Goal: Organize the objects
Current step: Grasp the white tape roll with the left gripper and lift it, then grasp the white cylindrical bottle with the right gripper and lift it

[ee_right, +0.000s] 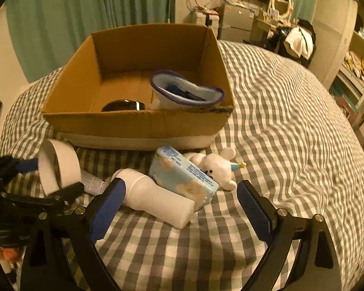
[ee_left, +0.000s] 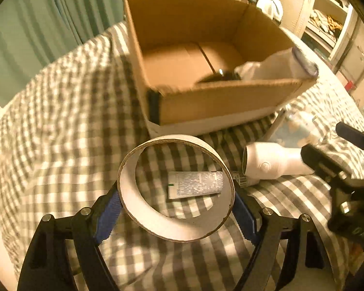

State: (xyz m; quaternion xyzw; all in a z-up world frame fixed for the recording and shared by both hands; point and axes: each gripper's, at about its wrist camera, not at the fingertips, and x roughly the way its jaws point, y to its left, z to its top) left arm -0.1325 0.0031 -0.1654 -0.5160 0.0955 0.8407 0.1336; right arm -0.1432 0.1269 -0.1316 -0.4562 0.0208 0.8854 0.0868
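The left tongs (ee_left: 176,202) clench a wide white cardboard ring (ee_left: 174,186), one blue pad pressed against each side of its wall, and hold it tilted clear of the checked bedspread (ee_left: 60,121). Through the ring's opening, at about 3 o'clock inside it, a white tube with fine print (ee_left: 195,185) lies flat on the bed. From the ring, the open cardboard box (ee_left: 220,97) stands at 12 o'clock, near but apart. A white hair dryer (ee_left: 274,163) lies on the bed at 3 o'clock from the ring, just beside it.

In the right wrist view, the right tongs (ee_right: 179,208) are released, their blue fingers (ee_right: 254,208) spread wide over the bed. The dryer's white barrel lies between them, with its front end just beside the left finger; no pad presses on it. A pale blue tissue pack (ee_right: 182,174) leans on the dryer at its 1 o'clock, and a small white plush toy (ee_right: 216,167) with a party hat lies touching the pack at 2 o'clock. Inside the box, a glossy black object (ee_right: 122,105) sits by the near wall, and a white cap with a purple rim (ee_right: 186,92) rests at its 3 o'clock, leaning on the box's near right corner.
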